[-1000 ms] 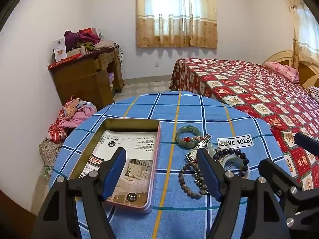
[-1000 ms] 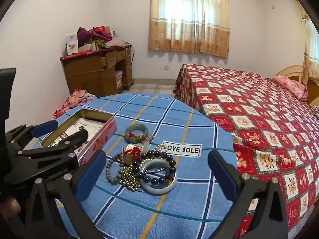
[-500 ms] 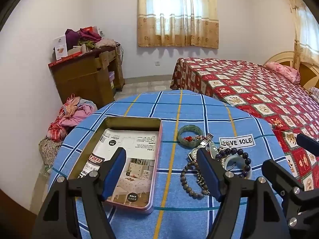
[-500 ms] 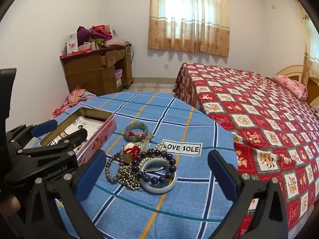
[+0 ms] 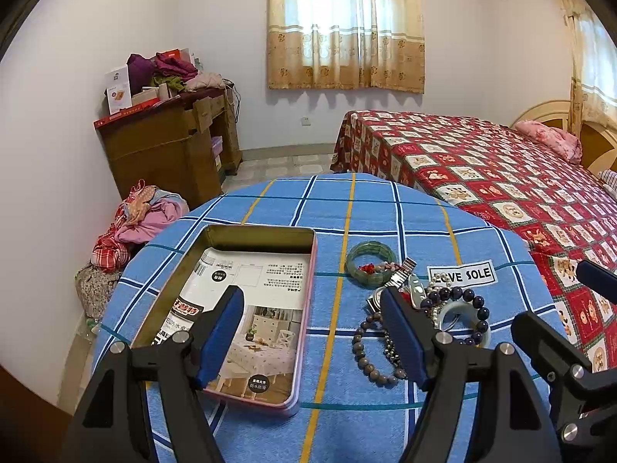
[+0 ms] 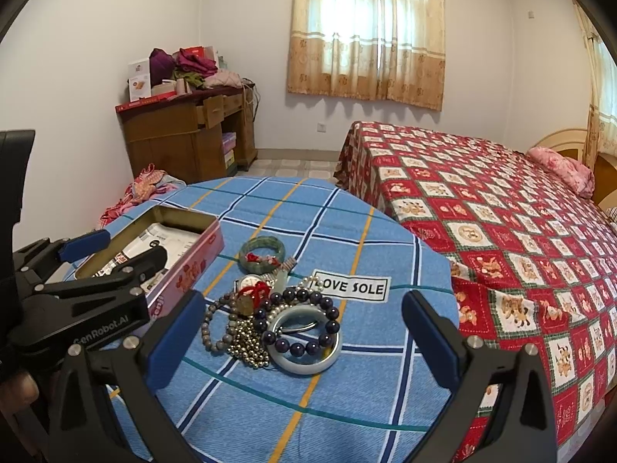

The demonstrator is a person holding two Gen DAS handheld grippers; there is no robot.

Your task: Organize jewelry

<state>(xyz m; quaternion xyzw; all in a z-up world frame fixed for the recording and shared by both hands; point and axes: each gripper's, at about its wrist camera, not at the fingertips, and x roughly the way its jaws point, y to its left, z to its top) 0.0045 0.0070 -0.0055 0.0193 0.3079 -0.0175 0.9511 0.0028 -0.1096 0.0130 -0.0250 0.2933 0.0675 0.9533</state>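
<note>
Here, a heap of jewelry [image 6: 277,320] is lying on the blue checked desk [image 6: 347,386], just beside an open tin [image 5: 246,308] lined with a printed leaflet. The left gripper [image 5: 312,335] and the right gripper [image 6: 300,341] are both hovering above the cloth, jaws spread wide and holding nothing.

The pieces are tangling together: a pale bangle [image 6: 304,359] with a dark bead bracelet [image 6: 300,324] draped over it, a grey bead bracelet [image 6: 210,332], a chain of small metal beads [image 6: 246,347] and a watch [image 6: 250,281]. A green bangle [image 6: 262,252] is sitting apart, nearer the far edge.

Everything is looking light. The bangles are likely stiff, slick and breakable, so pinching across the rim seems safest; the strung beads are probably going to sag and drag neighbours along, so lifting the top strand first looks wise.

The tin's raised wall is needing clearance on the way in. The desk is dropping away close on the right, toward the bed [image 6: 501,193], while open cloth is lying in front of the heap.
</note>
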